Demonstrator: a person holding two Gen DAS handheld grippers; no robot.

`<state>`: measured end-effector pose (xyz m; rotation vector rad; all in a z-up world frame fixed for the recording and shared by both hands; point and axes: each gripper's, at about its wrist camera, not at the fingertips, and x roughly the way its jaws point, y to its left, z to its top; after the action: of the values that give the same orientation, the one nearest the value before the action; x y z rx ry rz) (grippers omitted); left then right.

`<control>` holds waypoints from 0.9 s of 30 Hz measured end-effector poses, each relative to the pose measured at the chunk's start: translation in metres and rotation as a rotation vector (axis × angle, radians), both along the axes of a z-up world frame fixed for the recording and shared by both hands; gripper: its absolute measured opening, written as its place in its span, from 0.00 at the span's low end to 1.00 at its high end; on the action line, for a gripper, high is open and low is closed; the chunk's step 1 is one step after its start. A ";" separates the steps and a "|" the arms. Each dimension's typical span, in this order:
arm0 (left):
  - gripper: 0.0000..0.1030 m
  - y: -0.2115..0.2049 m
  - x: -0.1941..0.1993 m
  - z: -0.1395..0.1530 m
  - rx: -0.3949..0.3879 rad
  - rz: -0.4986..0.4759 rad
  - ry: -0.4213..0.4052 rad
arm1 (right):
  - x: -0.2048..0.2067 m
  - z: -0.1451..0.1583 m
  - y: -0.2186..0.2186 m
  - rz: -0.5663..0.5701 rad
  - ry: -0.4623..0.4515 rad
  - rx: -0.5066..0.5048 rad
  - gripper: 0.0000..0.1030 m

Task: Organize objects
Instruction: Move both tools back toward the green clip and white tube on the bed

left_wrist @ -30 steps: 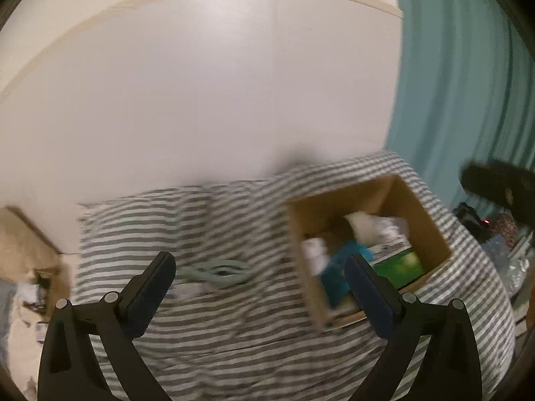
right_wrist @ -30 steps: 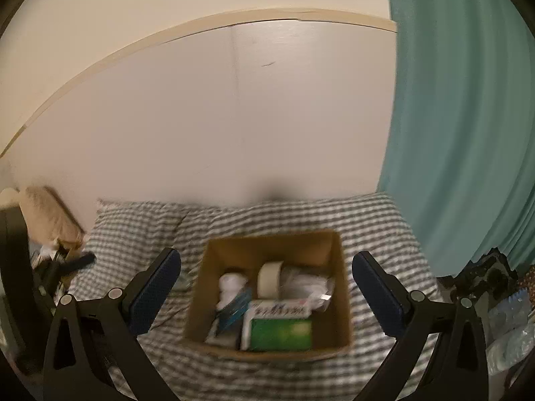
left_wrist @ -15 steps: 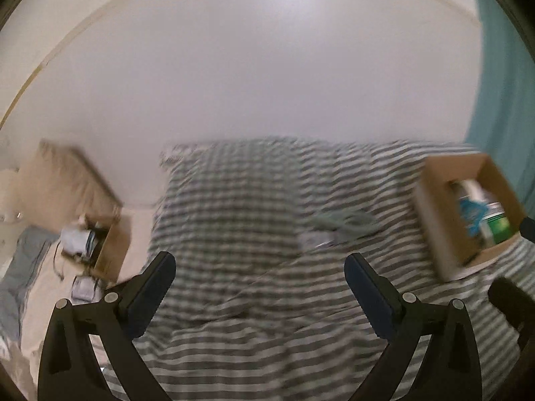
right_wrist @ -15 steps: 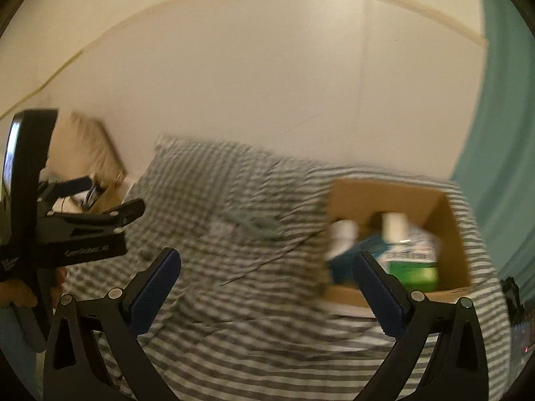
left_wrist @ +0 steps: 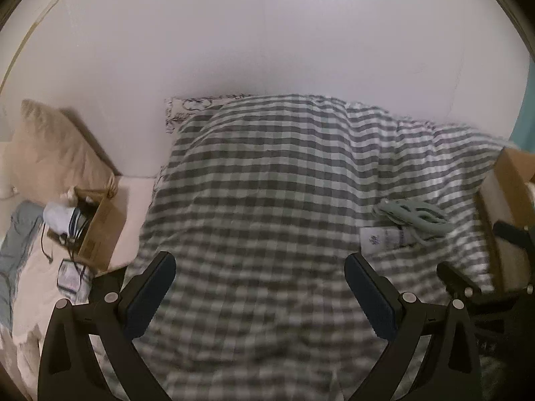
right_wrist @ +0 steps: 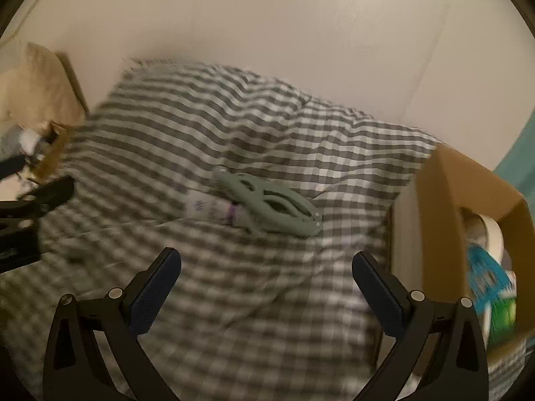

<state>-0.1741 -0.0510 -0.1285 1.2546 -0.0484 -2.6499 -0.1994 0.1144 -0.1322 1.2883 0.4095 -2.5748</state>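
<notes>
A pale green hair claw clip (right_wrist: 271, 204) lies on the checked bedspread (right_wrist: 207, 133), partly on top of a white tube (right_wrist: 204, 208). Both show in the left wrist view, the clip (left_wrist: 414, 215) and the tube (left_wrist: 381, 239), at the right. A cardboard box (right_wrist: 444, 197) with tape, a blue item and a green pack stands to the right; its edge (left_wrist: 511, 173) shows in the left wrist view. My right gripper (right_wrist: 265, 282) is open and empty, just short of the clip. My left gripper (left_wrist: 259, 282) is open and empty over bare bedspread, left of the clip.
A white wall runs behind the bed. Left of the bed, on the floor, stands a second cardboard box (left_wrist: 97, 230) with cables and clutter, and a beige pillow (left_wrist: 57, 143) leans on the wall. A teal curtain (right_wrist: 521, 153) hangs at the far right.
Both grippers have swung left, away from the big box. The clip and tube have moved toward the middle of the right wrist view. Both grippers stay open.
</notes>
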 end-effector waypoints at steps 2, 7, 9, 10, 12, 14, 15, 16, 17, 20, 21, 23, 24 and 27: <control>1.00 0.005 -0.011 -0.015 -0.015 -0.005 -0.015 | -0.015 -0.009 0.000 -0.008 -0.006 0.024 0.99; 1.00 0.008 -0.023 -0.044 -0.007 -0.024 -0.084 | -0.053 -0.034 -0.002 -0.001 -0.038 0.042 0.95; 1.00 0.009 -0.024 -0.048 -0.008 -0.027 -0.094 | -0.065 -0.043 -0.007 0.012 -0.050 0.045 0.91; 1.00 0.009 -0.024 -0.048 -0.006 -0.028 -0.094 | -0.069 -0.046 -0.009 0.017 -0.056 0.047 0.90; 1.00 0.009 -0.023 -0.049 -0.001 -0.031 -0.095 | -0.077 -0.054 -0.012 0.029 -0.086 0.031 0.88; 1.00 0.010 -0.022 -0.052 -0.001 -0.033 -0.102 | -0.079 -0.057 -0.012 0.030 -0.094 0.023 0.82; 1.00 0.011 -0.022 -0.052 -0.003 -0.034 -0.105 | -0.077 -0.056 -0.012 0.043 -0.095 0.015 0.71; 1.00 0.012 -0.021 -0.053 -0.006 -0.035 -0.107 | -0.074 -0.054 -0.012 0.054 -0.094 0.014 0.63; 1.00 0.013 -0.020 -0.052 -0.011 -0.038 -0.106 | -0.071 -0.053 -0.013 0.068 -0.096 0.021 0.49; 1.00 0.017 -0.017 -0.048 -0.016 -0.050 -0.094 | -0.061 -0.049 -0.014 0.095 -0.091 0.062 0.29; 1.00 0.018 -0.016 -0.046 -0.020 -0.056 -0.087 | -0.058 -0.047 -0.013 0.095 -0.086 0.074 0.27; 1.00 0.022 -0.015 -0.042 -0.029 -0.070 -0.077 | -0.051 -0.039 -0.007 0.087 -0.063 0.073 0.25; 1.00 0.023 -0.016 -0.041 -0.033 -0.074 -0.076 | -0.049 -0.033 -0.002 0.078 -0.056 0.062 0.21; 1.00 0.032 -0.021 -0.039 -0.025 -0.092 -0.076 | -0.040 -0.007 0.012 0.052 -0.018 0.044 0.00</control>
<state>-0.1953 -0.0195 -0.1672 1.3760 -0.1532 -2.6681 -0.2392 0.1261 -0.1396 1.2963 0.4923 -2.5233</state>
